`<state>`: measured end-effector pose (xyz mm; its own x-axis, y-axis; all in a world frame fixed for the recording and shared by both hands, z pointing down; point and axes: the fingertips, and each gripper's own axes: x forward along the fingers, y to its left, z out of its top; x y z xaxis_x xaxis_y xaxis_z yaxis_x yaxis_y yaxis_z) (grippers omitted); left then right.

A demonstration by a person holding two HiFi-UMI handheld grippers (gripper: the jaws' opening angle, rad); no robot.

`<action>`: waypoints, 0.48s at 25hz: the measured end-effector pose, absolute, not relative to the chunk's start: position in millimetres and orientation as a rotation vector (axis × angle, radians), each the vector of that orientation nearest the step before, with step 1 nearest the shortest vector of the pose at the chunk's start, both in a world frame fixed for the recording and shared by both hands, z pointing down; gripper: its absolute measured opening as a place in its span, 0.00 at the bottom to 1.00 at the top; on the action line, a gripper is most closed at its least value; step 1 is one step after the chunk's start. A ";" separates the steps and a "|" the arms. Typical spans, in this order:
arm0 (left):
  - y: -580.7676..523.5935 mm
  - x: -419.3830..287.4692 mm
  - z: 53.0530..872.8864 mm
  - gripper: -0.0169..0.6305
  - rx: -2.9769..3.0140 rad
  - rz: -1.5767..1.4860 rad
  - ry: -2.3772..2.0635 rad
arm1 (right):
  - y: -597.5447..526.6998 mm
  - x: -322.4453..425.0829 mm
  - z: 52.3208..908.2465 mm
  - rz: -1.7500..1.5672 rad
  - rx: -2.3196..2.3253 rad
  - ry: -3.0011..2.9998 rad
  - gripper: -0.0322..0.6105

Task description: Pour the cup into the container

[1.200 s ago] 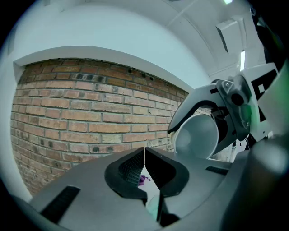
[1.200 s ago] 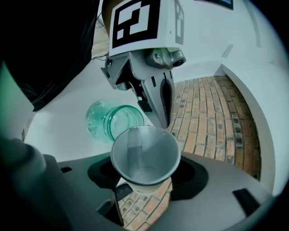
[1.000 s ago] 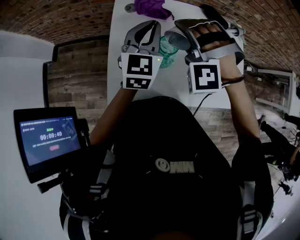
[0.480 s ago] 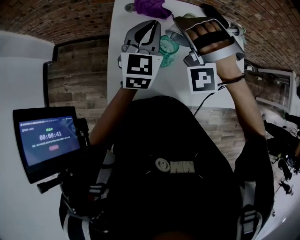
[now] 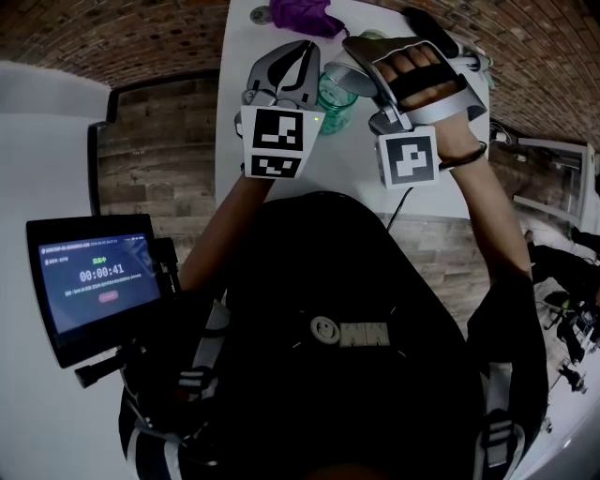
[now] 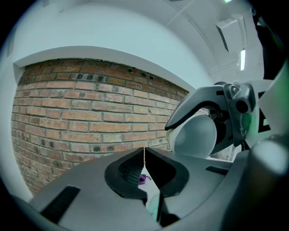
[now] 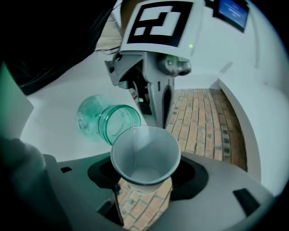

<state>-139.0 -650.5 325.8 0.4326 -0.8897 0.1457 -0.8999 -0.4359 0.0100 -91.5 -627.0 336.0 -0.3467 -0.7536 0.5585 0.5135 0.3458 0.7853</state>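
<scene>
A green glass jar (image 5: 335, 101) stands on the white table (image 5: 342, 164). My right gripper (image 5: 354, 67) is shut on a white paper cup (image 5: 343, 79), which is tipped with its mouth over the jar. In the right gripper view the cup (image 7: 145, 155) sits between the jaws of that gripper (image 7: 144, 182); its inside looks empty, and the jar (image 7: 107, 121) is just beyond its rim. My left gripper (image 5: 306, 49) is shut, and its fingers (image 7: 153, 101) reach down beside the jar's rim. Whether they pinch the glass I cannot tell. The left gripper view shows its tips (image 6: 144, 151) meeting and the cup (image 6: 195, 135) at the right.
A purple object (image 5: 300, 13) and a small white disc (image 5: 261, 15) lie at the table's far end. A dark object (image 5: 427, 28) lies at the far right. A tablet with a timer (image 5: 94, 281) hangs at my left. The floor is brick (image 5: 159, 37).
My right hand has rolled a little with the cup, and the cup's mouth has shifted slightly left over the jar. The left gripper and the jar have not moved.
</scene>
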 end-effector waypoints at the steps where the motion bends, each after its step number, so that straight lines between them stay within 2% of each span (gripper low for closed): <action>1: -650.3 -138.5 326.1 0.03 2.587 0.184 -1.616 | -628.4 -91.7 335.4 -1.276 0.272 -1.466 0.50; 12: -648.9 -137.0 328.1 0.03 2.612 0.227 -1.597 | -638.1 -75.2 328.8 -0.657 0.583 -2.024 0.50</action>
<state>-137.0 -648.9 328.1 0.4486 -0.8788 0.1629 -0.8893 -0.4570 -0.0161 -75.2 -638.1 328.8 -0.4828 -0.6258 0.6126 -0.1465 0.7474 0.6480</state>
